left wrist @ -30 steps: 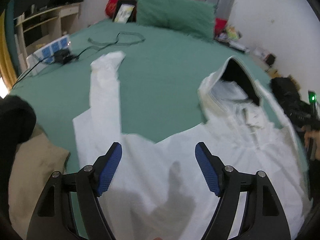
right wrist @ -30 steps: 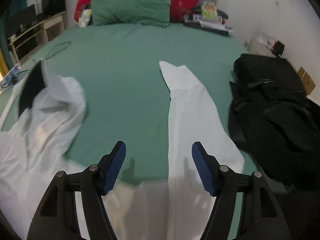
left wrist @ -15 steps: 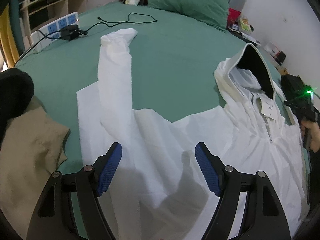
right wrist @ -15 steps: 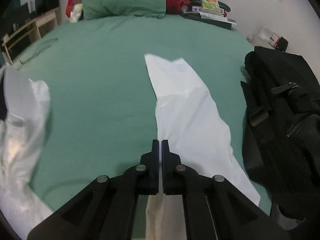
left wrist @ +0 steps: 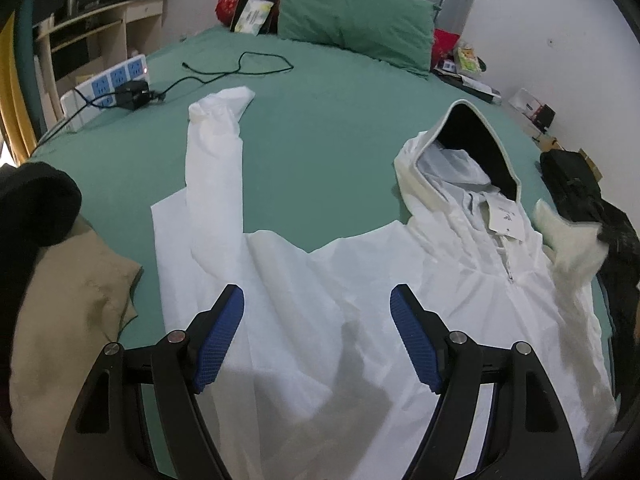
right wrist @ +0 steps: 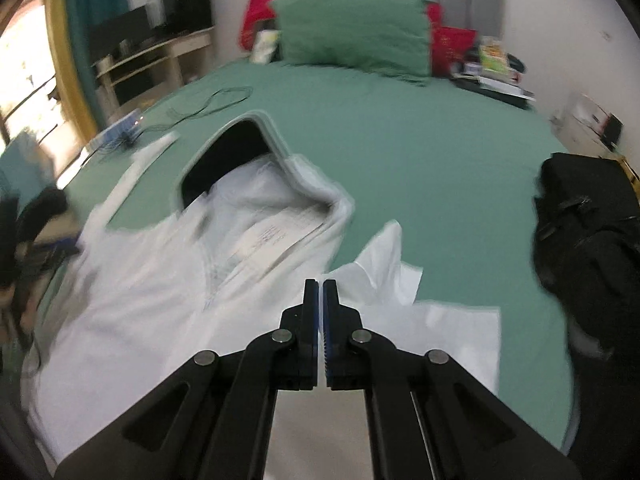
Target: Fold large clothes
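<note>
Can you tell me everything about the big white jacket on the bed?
The white hooded jacket lies spread flat, front up, on the green bed sheet. It looks thin, smooth and crinkly. Its hood gapes open, dark inside, with a paper tag at the collar above a short zip. One sleeve stretches straight toward the pillow. The other sleeve is pinched in the shut right gripper and bunched up over the body.

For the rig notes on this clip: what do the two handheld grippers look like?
Both match. The left gripper has two black linkage arms with round silver pivot pins and triangular cut-outs, ending in blue ribbed finger pads. The right gripper has the same black arms, silver pins and blue pads. No cables, markings or sleeves show.
</note>
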A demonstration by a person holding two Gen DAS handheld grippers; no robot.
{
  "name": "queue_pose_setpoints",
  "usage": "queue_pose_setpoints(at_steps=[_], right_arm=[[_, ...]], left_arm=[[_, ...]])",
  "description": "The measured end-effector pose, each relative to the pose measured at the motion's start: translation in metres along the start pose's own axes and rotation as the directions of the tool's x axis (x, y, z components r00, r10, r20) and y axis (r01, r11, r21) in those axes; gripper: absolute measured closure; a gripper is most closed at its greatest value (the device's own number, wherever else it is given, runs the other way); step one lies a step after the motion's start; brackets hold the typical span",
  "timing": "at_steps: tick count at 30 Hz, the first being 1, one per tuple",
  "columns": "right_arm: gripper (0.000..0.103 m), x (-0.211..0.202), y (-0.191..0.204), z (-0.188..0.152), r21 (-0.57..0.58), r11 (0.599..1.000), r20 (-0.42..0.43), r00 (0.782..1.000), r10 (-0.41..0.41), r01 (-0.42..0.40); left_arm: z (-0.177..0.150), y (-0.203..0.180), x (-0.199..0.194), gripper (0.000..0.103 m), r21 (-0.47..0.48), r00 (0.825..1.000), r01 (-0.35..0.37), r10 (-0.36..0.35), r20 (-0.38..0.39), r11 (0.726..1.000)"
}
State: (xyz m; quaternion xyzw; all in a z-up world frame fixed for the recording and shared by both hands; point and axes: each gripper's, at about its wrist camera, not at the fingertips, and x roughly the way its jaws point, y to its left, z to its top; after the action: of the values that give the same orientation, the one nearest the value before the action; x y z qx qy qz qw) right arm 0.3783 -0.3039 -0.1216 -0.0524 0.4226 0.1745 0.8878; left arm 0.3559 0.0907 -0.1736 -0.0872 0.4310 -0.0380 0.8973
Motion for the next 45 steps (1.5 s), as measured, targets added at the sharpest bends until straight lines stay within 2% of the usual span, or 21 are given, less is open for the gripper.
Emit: queue_pose_setpoints(at_steps=[2, 6, 7, 9, 10, 11, 12, 15, 19, 21, 23, 25, 26, 29, 30, 32, 35, 38, 39, 43, 45], right_arm=[[0.1, 0.01, 0.029, -0.033, -0.026, 0.998, -0.069, 0.996, 0.051, -0.053], [0.099, 0.045, 0.057, -0.092, -0.009, 0.998, -0.241, 0.969, 0.061, -0.065], [0.093, 0.049, 0.06, -0.099, 0.003, 0.998, -0.264, 0.963, 0.054, -0.055], [0.067, 0.045, 0.061, -0.103, 0.036, 0.998, -0.246, 0.968, 0.056, -0.049], [0.042, 0.042, 0.06, -0.099, 0.049, 0.998, -0.233, 0.971, 0.051, -0.041], [0.029, 0.039, 0.057, -0.092, 0.059, 0.998, -0.21, 0.977, 0.036, -0.024], [0.029, 0.035, 0.054, -0.083, 0.065, 0.998, -0.175, 0.984, 0.019, -0.007], [0.029, 0.036, 0.047, -0.06, 0.061, 0.997, -0.123, 0.992, -0.037, 0.045], [0.03, 0.065, 0.031, -0.034, 0.121, 0.987, -0.11, 0.989, -0.096, 0.11], [0.044, 0.086, 0.033, -0.028, 0.123, 0.986, -0.129, 0.987, -0.097, 0.113], [0.087, 0.103, 0.037, -0.032, 0.093, 0.986, -0.163, 0.979, -0.121, 0.138], [0.099, 0.109, 0.039, -0.033, 0.083, 0.983, -0.155, 0.977, -0.148, 0.162], [0.099, 0.104, 0.041, -0.031, 0.083, 0.982, -0.138, 0.978, -0.159, 0.172], [0.099, 0.071, 0.057, -0.017, 0.082, 0.984, -0.011, 0.987, -0.16, 0.16], [0.099, 0.057, 0.073, -0.008, 0.067, 0.989, 0.065, 0.988, -0.139, 0.135], [0.099, 0.041, 0.103, 0.007, 0.003, 0.995, 0.164, 0.982, -0.095, 0.096], [0.099, 0.035, 0.154, 0.022, -0.132, 0.991, 0.256, 0.967, 0.001, 0.034], [0.099, 0.052, 0.194, 0.023, -0.208, 0.977, 0.24, 0.965, 0.107, -0.056], [0.099, 0.062, 0.208, 0.019, -0.236, 0.966, 0.211, 0.965, 0.159, -0.107], [0.098, 0.086, 0.238, -0.007, -0.308, 0.931, 0.094, 0.968, 0.234, -0.195], [0.09, 0.095, 0.243, -0.021, -0.325, 0.915, 0.01, 0.967, 0.256, -0.239]], left_arm=[[-0.001, 0.0, -0.005, 0.024, 0.004, 1.0, 0.011, -0.011, 0.004, 1.0], [0.002, 0.004, -0.012, 0.024, -0.016, 1.0, 0.026, -0.026, 0.007, 1.0], [0.003, 0.006, -0.013, 0.024, -0.025, 1.0, 0.029, -0.029, 0.008, 0.999], [0.005, 0.009, -0.013, 0.024, -0.039, 0.999, 0.032, -0.032, 0.006, 0.999], [0.007, 0.01, -0.013, 0.024, -0.048, 0.999, 0.032, -0.032, 0.008, 0.998], [0.009, 0.011, -0.013, 0.024, -0.048, 1.0, 0.021, -0.02, 0.012, 0.999], [0.009, 0.01, -0.013, 0.024, -0.041, 1.0, 0.007, -0.006, 0.013, 0.999], [0.012, 0.008, -0.007, 0.024, -0.01, 0.999, -0.044, 0.044, -0.002, 0.999], [0.014, 0.013, 0.004, 0.024, -0.043, 0.998, -0.043, 0.041, -0.052, 0.998], [0.014, 0.015, 0.006, 0.024, -0.066, 0.997, -0.031, 0.026, -0.067, 0.997], [0.015, 0.013, 0.006, 0.024, -0.07, 0.997, -0.023, 0.018, -0.076, 0.997], [0.016, 0.012, 0.006, 0.024, -0.065, 0.997, -0.017, 0.012, -0.078, 0.998], [0.016, 0.012, 0.006, 0.024, -0.062, 0.997, -0.017, 0.012, -0.08, 0.998], [0.016, 0.015, 0.006, 0.024, -0.07, 0.995, -0.039, 0.033, -0.091, 0.997], [0.018, 0.018, 0.003, 0.024, -0.079, 0.996, -0.045, 0.039, -0.086, 0.996], [0.02, 0.022, -0.003, 0.024, -0.09, 0.998, -0.029, 0.023, -0.063, 0.996], [0.024, 0.027, -0.015, 0.024, -0.092, 1.0, -0.01, 0.008, -0.021, 0.996], [0.028, 0.036, -0.024, 0.024, -0.109, 1.0, -0.027, 0.028, 0.009, 0.994], [0.029, 0.04, -0.026, 0.024, -0.115, 0.999, -0.033, 0.035, 0.017, 0.993], [0.033, 0.05, -0.021, 0.024, -0.139, 1.0, -0.019, 0.021, 0.012, 0.99], [0.03, 0.046, -0.012, 0.024, -0.126, 1.0, 0.004, -0.006, -0.013, 0.992]])
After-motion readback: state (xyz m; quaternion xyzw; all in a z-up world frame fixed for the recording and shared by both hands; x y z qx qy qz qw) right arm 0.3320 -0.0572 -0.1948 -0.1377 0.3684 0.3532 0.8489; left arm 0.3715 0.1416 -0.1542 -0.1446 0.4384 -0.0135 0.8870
